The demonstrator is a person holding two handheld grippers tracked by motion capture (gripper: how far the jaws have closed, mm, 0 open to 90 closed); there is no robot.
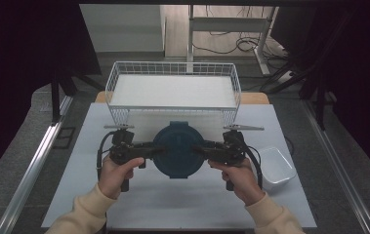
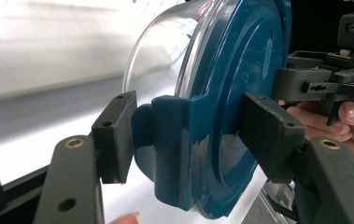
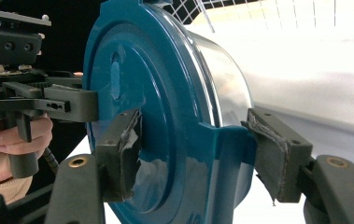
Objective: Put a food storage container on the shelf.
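High view: at frame centre you hold the round blue-lidded container (image 1: 177, 149) between the left gripper (image 1: 159, 150) and right gripper (image 1: 198, 150), below the wire basket (image 1: 173, 92).

Left gripper view: jaws clamp a lid latch tab (image 2: 177, 144); that tab could flex and slip.

Right gripper view: jaws clamp the opposite tab (image 3: 223, 154); its torn pad (image 3: 265, 158) may lose grip, tipping the container.

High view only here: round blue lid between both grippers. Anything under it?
Observer: Yes, a clear container sits under the blue lid.
Operator: Left grip placement?
Observer: The left gripper is shut across the lid's side clasp, with one of its fingers under the clasp and the other on the lid's top.
Operator: Right side?
Observer: The right gripper clamps the opposite clasp the same way, and its pads look torn.
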